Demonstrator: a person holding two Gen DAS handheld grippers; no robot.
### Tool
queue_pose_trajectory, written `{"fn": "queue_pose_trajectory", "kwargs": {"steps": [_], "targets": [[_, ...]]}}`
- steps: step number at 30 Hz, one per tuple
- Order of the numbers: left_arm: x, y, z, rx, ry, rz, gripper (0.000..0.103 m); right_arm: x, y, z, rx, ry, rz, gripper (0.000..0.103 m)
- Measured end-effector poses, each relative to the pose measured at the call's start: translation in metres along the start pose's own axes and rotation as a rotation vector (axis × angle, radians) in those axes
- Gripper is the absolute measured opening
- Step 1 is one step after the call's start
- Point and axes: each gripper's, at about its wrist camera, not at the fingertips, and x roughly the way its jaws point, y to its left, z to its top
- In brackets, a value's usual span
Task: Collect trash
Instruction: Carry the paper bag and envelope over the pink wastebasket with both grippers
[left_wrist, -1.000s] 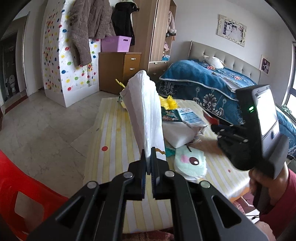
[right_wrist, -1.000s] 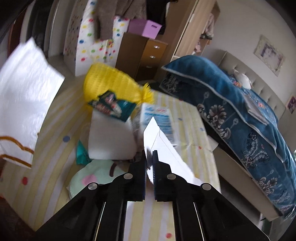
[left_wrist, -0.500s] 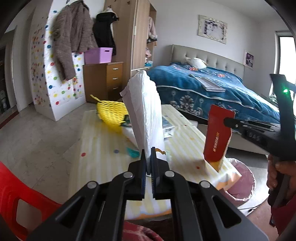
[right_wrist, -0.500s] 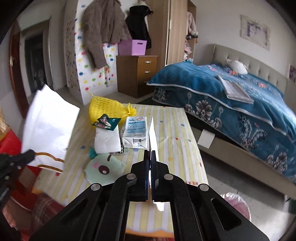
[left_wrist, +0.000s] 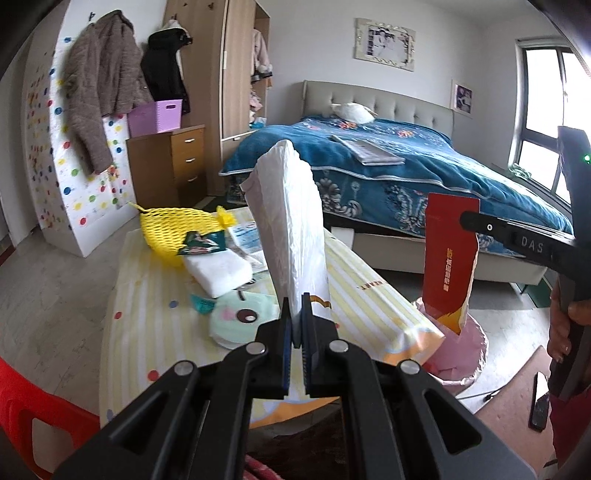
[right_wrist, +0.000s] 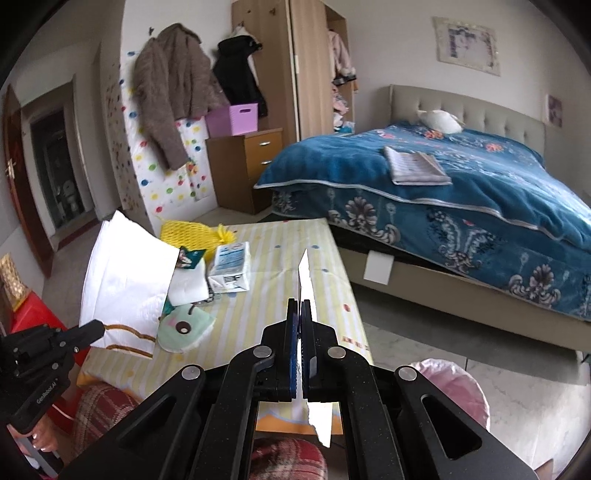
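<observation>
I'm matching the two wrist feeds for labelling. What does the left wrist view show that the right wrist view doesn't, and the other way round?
Only the left wrist view shows the red wrapper's printed face and the window. Only the right wrist view shows the dark doorway and the white bag's broad side. Both show the striped table, the yellow net, the pink-lined bin, and the left gripper and right gripper each shut on its item.

"DAS" shows on my right gripper (left_wrist: 466, 220); "GenRobot.AI" on my left gripper (right_wrist: 96, 328). The red packet's (left_wrist: 448, 254) yellow characters are unreadable.
</observation>
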Motion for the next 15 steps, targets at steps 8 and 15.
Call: {"fn": "queue_pose_trajectory", "kwargs": {"steps": [8, 15], "targets": [[0.014, -0.022, 0.003, 0.039, 0.016, -0.05, 0.002, -0.013, -0.031, -0.008, 0.039, -0.013, -0.039, 0.001], [0.035, -0.057, 0.013, 0.11, 0.013, -0.145, 0.002, -0.025, -0.063, -0.021, 0.085, -0.016, -0.108, 0.001]]}}
